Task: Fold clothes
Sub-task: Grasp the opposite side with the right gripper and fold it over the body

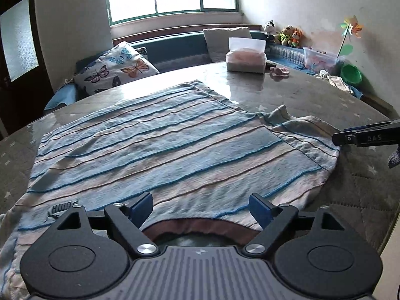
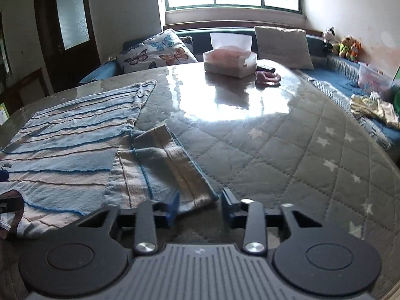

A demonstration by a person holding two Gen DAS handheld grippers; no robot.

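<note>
1. The striped shirt (image 1: 160, 147) lies flat on the table (image 1: 312, 95), collar at the near edge, hem toward the far edge and window; that is its long axis.
2. Left gripper (image 1: 201, 208) hangs spread over the collar.
3. Right gripper (image 2: 201, 206) stands spread at the sleeve (image 2: 162, 172) cuff.
</note>
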